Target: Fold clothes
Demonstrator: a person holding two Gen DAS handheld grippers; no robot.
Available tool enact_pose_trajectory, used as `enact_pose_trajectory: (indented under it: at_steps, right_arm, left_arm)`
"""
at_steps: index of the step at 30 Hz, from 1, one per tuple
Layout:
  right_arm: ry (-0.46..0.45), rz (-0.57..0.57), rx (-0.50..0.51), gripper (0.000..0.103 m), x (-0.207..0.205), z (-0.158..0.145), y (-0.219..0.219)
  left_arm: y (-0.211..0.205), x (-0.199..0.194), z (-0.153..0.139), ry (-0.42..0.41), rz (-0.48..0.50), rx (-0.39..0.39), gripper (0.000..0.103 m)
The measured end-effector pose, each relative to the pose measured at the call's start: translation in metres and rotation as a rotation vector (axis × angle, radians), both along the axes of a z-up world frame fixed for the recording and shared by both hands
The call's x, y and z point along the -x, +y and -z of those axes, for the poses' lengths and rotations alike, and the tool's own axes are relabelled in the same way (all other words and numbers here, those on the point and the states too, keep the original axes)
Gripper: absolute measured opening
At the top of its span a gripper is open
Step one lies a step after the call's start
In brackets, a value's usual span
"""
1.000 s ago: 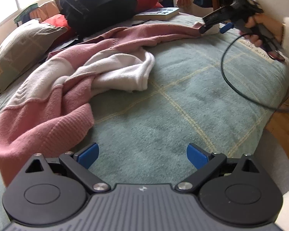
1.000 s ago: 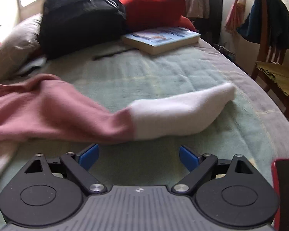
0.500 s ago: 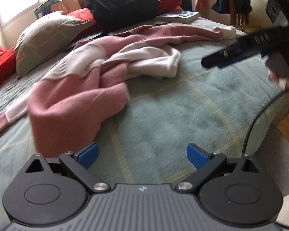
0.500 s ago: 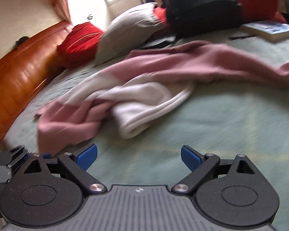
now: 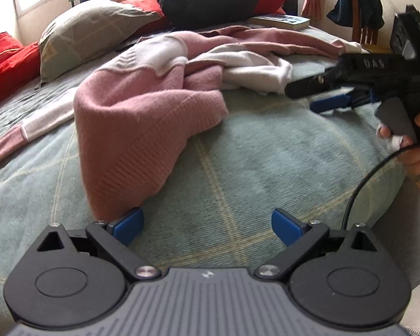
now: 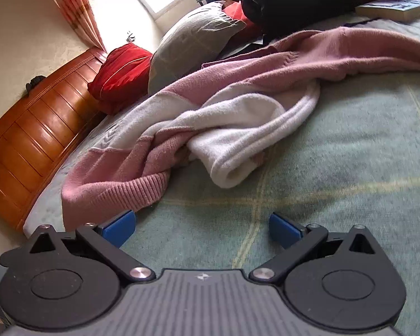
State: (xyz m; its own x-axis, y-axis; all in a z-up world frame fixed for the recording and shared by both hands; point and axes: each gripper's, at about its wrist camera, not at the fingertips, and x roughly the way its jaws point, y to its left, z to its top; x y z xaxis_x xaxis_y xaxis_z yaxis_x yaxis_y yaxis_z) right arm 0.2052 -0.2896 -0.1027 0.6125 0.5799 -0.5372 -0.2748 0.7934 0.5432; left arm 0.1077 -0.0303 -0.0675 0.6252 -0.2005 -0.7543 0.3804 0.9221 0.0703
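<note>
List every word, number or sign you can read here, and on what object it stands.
"DAS", roughly, slightly blurred: on the black body of the right gripper, seen from the left wrist.
Book cover: print too blurred to read.
Small emblem on each gripper's grey housing: no letters.

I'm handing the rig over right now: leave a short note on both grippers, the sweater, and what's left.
Left gripper: open, empty, low by the pink ribbed hem.
Right gripper: open, empty, its fingers have just been opening; it sits near the bunched white part.
Pink and white sweater: crumpled on the green bedspread, one sleeve stretched toward the book.
Done: no fold visible.
Left: spread it flat, then fold.
</note>
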Motion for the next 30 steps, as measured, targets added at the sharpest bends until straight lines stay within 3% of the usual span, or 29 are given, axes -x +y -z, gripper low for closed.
enact_pose_trajectory:
  at_steps: [13, 16, 19, 24, 27, 30]
  right_arm:
    - [-0.022, -0.030, -0.028, 0.103, -0.063, 0.006, 0.030]
    - [-0.043, -0.015, -0.031, 0.098, -0.070, -0.002, 0.032]
    - [-0.133, -0.032, -0.002, 0.098, -0.062, -0.026, 0.033]
    - [-0.269, -0.164, 0.011, 0.098, -0.035, -0.064, 0.042]
    - [-0.259, -0.178, 0.107, 0.098, -0.024, -0.061, 0.047]
    - [-0.221, -0.156, 0.139, 0.098, -0.009, -0.048, 0.036]
  left_arm:
    - [0.004, -0.008, 0.006, 0.012, -0.001, 0.016, 0.102]
    - [0.005, -0.007, 0.005, 0.011, -0.003, 0.015, 0.102]
    - [0.006, -0.005, 0.004, 0.009, -0.008, 0.015, 0.102]
    - [0.006, -0.002, 0.003, 0.006, -0.017, 0.015, 0.102]
    - [0.006, 0.001, 0.002, 0.002, -0.013, 0.015, 0.102]
    - [0.008, 0.005, 0.000, -0.002, -0.010, 0.015, 0.102]
